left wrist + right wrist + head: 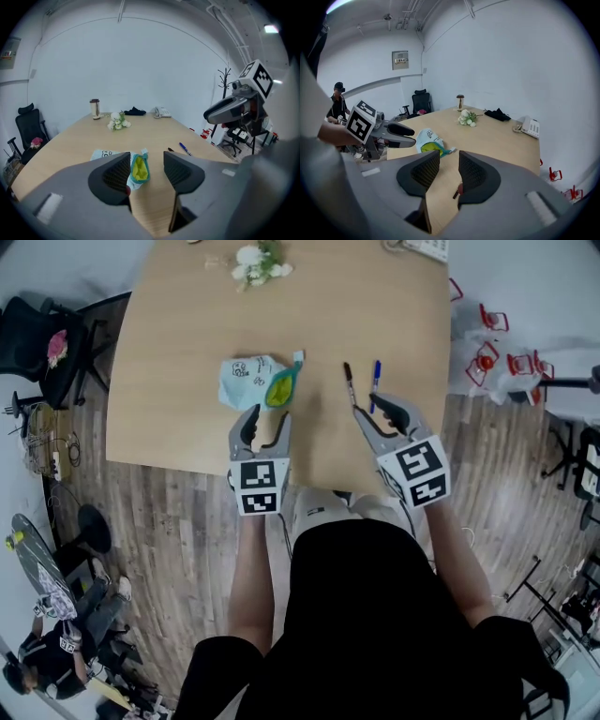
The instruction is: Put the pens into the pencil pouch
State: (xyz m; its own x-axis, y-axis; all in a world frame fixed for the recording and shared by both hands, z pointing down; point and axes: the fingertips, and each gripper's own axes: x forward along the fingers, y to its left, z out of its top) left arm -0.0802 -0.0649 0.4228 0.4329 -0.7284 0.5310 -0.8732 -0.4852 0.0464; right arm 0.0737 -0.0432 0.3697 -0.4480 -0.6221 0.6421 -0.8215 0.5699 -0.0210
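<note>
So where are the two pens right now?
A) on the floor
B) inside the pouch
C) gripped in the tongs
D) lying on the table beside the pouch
D: the dark pen and the blue pen lie side by side on the table, just right of the open pouch.

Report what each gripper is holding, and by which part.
Nothing is held. The left gripper's jaws stand apart before the light-blue fabric pouch; the right gripper's stand apart near the slim black pen.
</note>
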